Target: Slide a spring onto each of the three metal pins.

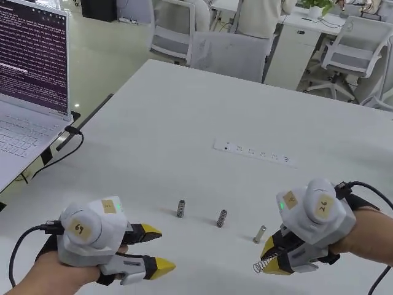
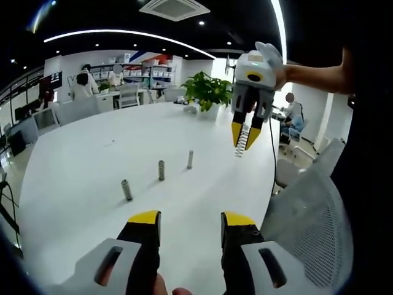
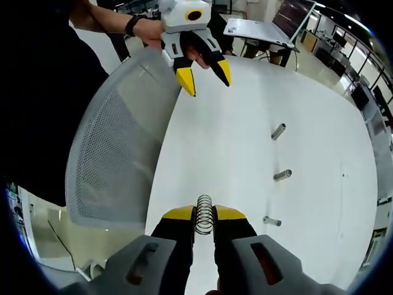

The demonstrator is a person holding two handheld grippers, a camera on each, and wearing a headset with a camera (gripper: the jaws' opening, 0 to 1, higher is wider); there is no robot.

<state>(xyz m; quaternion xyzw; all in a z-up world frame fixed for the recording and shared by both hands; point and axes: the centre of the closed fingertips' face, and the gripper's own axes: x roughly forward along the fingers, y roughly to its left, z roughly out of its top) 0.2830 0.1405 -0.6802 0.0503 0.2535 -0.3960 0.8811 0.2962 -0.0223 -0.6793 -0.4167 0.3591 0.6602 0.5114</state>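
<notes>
Left pin and middle pin are sprung; bare pin awaits the spring clamped in the right gripper, left gripper gaping empty

Place: an open-plan office.
Furniture: a large white surface, with more white desks behind it.
Equipment: an open laptop showing lines of text, and a white power strip.
Seating: grey mesh swivel chairs.
Ceiling: a square air vent, long strip lights and small spotlights.
Greenery: 1 potted plant.
People: a person at the far desks.
</notes>
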